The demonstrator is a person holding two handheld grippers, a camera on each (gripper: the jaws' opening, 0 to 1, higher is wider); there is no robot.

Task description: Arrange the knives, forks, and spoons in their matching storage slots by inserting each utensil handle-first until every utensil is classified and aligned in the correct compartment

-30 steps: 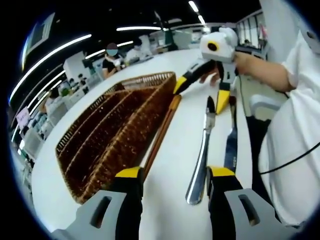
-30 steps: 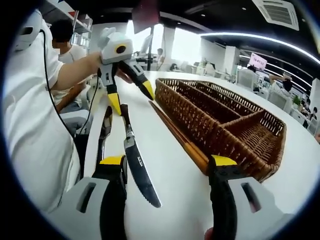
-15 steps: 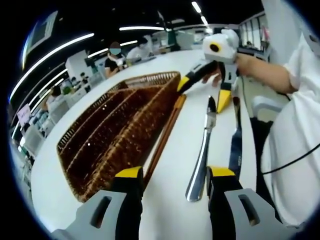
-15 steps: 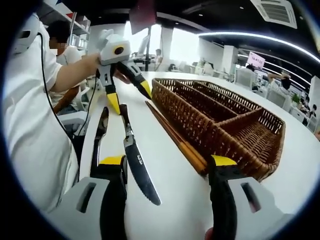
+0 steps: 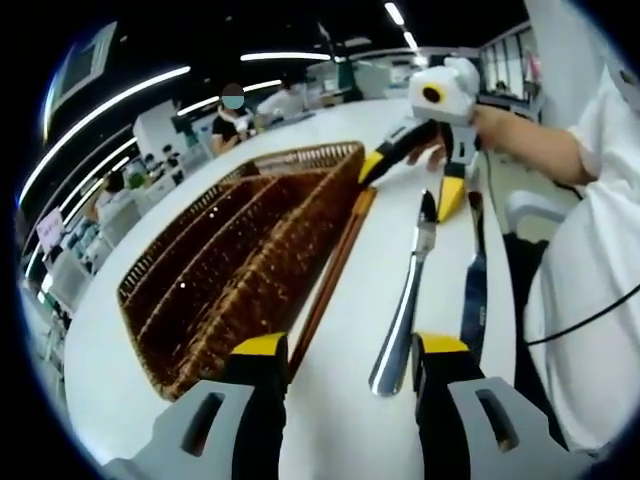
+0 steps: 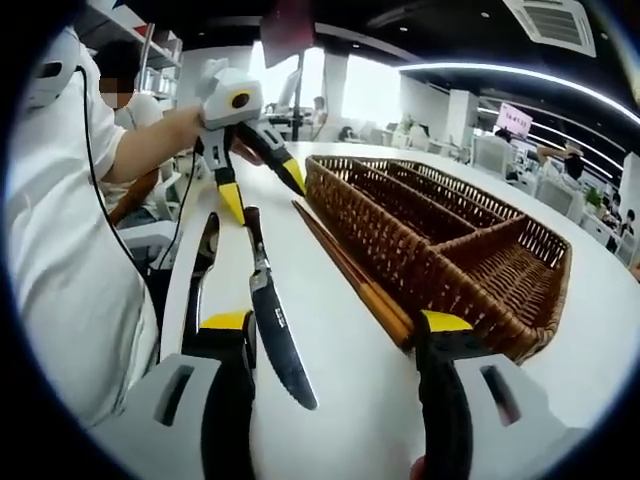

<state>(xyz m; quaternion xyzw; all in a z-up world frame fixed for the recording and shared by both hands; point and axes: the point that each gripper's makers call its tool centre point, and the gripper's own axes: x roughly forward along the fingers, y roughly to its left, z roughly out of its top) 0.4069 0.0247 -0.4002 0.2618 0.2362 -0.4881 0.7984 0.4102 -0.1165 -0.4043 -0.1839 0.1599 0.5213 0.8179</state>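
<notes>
On the white table (image 6: 340,350) beside the wicker tray (image 6: 450,240) lie a knife (image 6: 275,335), a fork (image 5: 405,310) and chopsticks (image 5: 330,270). Both the left gripper (image 5: 345,350) and the right gripper (image 6: 330,325) hang spread wide, grasping nothing. The steel looks stiff, thin and slippery, so I'd pinch mid-handle.

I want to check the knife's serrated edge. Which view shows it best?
The right gripper view: the knife lies close, its toothed blade plain. In the left gripper view the knife runs edge-on, partly behind the left hand-held gripper.

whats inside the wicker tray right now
The wicker tray shows bare woven compartments, no utensils visible. The knife and chopsticks lie outside on the table. Compartment floors behind the near wall are hidden.
</notes>
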